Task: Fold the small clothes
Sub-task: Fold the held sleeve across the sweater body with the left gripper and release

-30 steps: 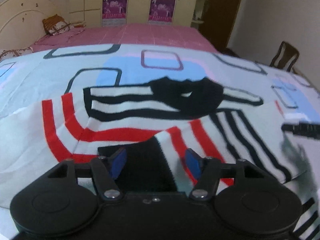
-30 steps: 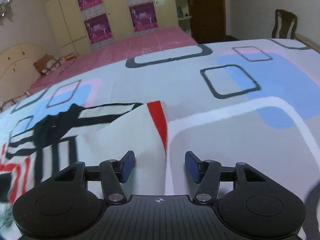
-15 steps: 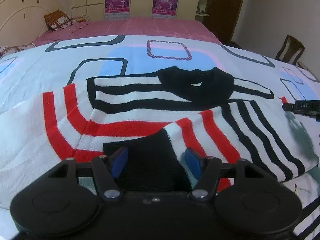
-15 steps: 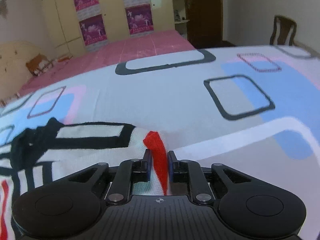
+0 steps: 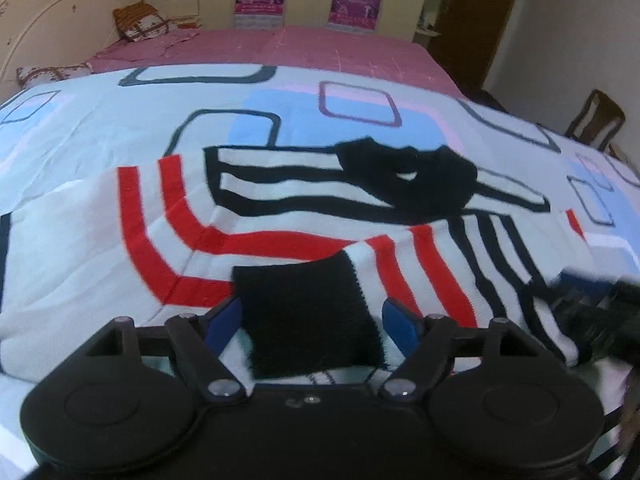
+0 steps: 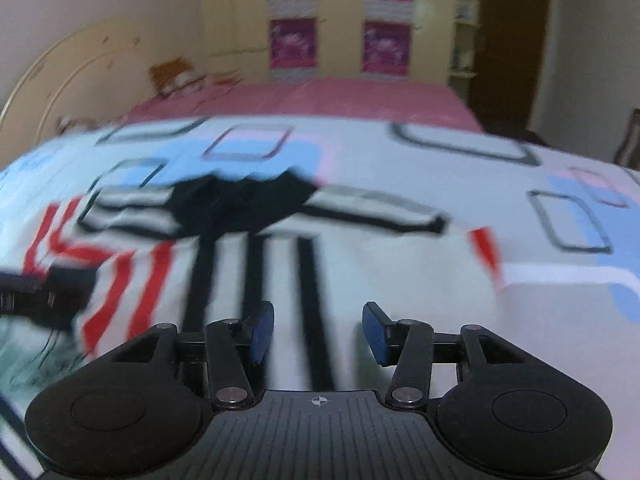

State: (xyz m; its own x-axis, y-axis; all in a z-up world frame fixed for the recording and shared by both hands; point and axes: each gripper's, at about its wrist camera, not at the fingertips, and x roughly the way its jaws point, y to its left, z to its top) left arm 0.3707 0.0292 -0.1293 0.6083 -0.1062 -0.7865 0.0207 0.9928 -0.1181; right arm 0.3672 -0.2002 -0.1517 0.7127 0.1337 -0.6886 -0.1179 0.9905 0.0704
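A white sweater [image 5: 280, 216] with red and black stripes and a black collar [image 5: 408, 184] lies spread on the bed. Its black cuff [image 5: 308, 312] is folded onto the body and lies between the blue pads of my left gripper [image 5: 312, 322]. The jaws are opening and the pads stand just clear of the cuff's sides. My right gripper [image 6: 318, 332] hovers over the black-striped part of the sweater [image 6: 360, 264], jaws opening with nothing clamped. The picture there is blurred. Each gripper shows at the edge of the other's view: right gripper [image 5: 592, 300], left gripper [image 6: 40, 296].
The sweater rests on a white sheet [image 5: 100, 120] printed with blue patches and grey squares, over a pink bedspread [image 5: 320, 44]. A pillow [image 5: 140, 20] and a headboard lie at the far left. A wooden chair [image 5: 596, 120] stands off the bed's right side.
Half a second ago the right gripper was shut on the sweater's red-striped edge. It has let go and swung left over the sweater body. The left jaws have widened around the black cuff.
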